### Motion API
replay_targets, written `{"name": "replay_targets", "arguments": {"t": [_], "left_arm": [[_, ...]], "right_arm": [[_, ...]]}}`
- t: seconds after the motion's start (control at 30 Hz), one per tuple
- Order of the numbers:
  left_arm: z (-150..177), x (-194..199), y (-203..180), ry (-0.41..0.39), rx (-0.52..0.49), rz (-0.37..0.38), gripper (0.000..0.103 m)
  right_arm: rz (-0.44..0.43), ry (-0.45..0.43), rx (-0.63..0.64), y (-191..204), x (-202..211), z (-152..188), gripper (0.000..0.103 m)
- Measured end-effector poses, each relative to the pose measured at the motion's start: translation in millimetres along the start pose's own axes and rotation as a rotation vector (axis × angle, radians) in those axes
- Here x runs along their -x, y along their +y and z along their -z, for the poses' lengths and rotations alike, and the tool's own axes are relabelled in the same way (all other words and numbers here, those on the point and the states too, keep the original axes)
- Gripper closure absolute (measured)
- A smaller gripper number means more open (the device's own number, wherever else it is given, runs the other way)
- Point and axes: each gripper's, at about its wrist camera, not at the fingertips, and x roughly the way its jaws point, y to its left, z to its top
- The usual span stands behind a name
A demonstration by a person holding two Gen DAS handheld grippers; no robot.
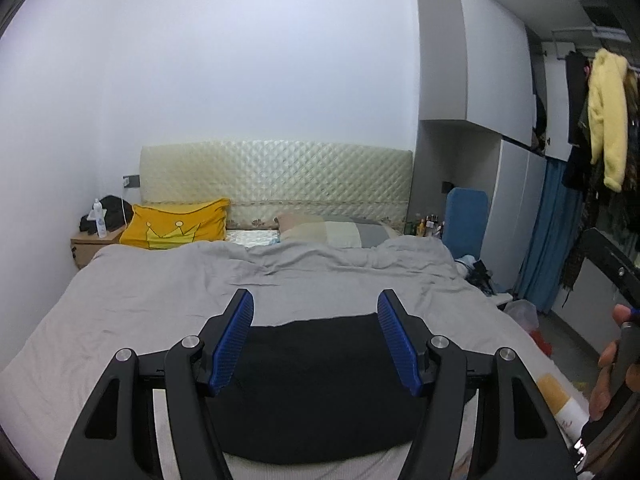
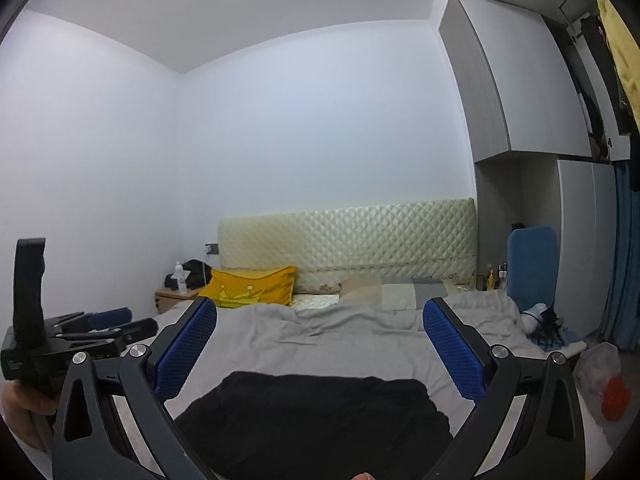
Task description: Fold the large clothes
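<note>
White walls close in a small bedroom where a bed (image 1: 120, 320) under a rumpled grey cover fills the floor up to its quilted cream headboard (image 1: 276, 176). Near the foot edge of the bed, a black garment (image 2: 312, 416) lies flat on the cover, folded into a broad, roughly rectangular shape. Above it hang two hand-held claws, neither touching the cloth. The left gripper (image 1: 316, 304) stands with its blue-padded jaws spread apart and nothing between them; the right gripper (image 2: 320, 316) likewise has its jaws wide and empty. Each claw shows at the edge of the other's view, with a person's fingers wrapped around the handle. At the head edge of the bed, a yellow pillow (image 1: 176, 226) printed with a crown leans by the left corner, beside a pale patchwork pillow (image 1: 336, 232). A wooden nightstand (image 1: 90, 246) carries a white bottle. Grey wardrobes (image 1: 476, 60) line the right wall, where a yellow fleece jacket (image 1: 608, 116) hangs among dark clothes.
</note>
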Motion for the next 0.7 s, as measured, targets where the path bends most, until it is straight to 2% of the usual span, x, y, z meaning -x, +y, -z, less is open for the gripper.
{"name": "replay_targets", "arguments": {"t": [0.13, 0.23, 0.7], "left_arm": [[18, 25, -10, -0.008, -0.002, 0.001, 0.038], [31, 29, -6, 0.015, 0.023, 0.001, 0.038], [102, -4, 10, 0.198, 0.053, -0.046, 0.038]], "right_arm": [[0.029, 0.03, -0.007, 3, 12, 19, 0.0], [0.049, 0.063, -0.026, 3, 17, 34, 0.0], [0.094, 0.292, -0.036, 12, 7, 118, 0.0]]}}
